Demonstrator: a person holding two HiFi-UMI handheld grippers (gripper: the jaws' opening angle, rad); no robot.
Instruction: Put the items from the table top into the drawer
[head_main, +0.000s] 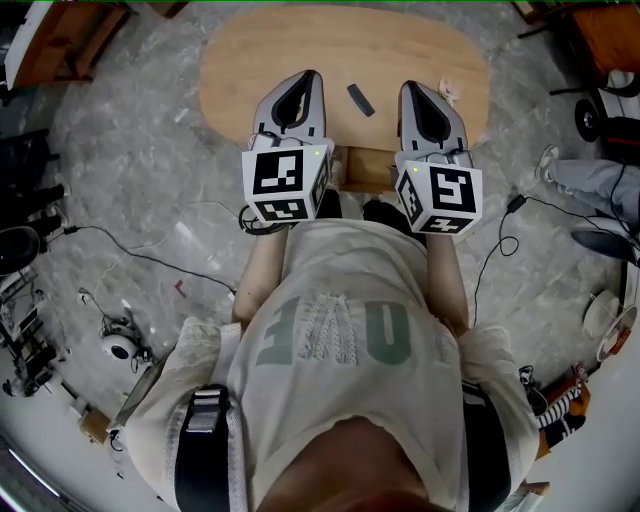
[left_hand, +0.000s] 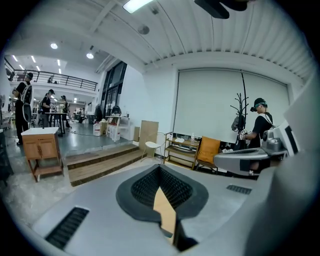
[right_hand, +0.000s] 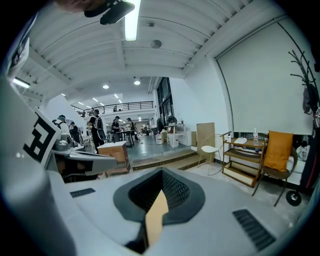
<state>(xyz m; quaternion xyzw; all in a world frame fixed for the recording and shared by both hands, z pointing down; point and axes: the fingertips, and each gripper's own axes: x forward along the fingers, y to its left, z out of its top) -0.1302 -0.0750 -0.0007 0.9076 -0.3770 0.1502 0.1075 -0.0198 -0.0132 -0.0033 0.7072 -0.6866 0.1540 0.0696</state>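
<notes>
An oval wooden table stands in front of me in the head view. A small dark flat item lies on it between the two grippers, and a small pale item lies near its right end. A wooden drawer front shows under the table's near edge. My left gripper hangs over the near edge of the table, shut and empty; in the left gripper view its jaws meet. My right gripper is beside it, also shut and empty, jaws together.
Black cables trail over the marbled floor on both sides of me. A seated person's legs are at the right. Wooden furniture stands at the far left. Several people stand farther off in the hall.
</notes>
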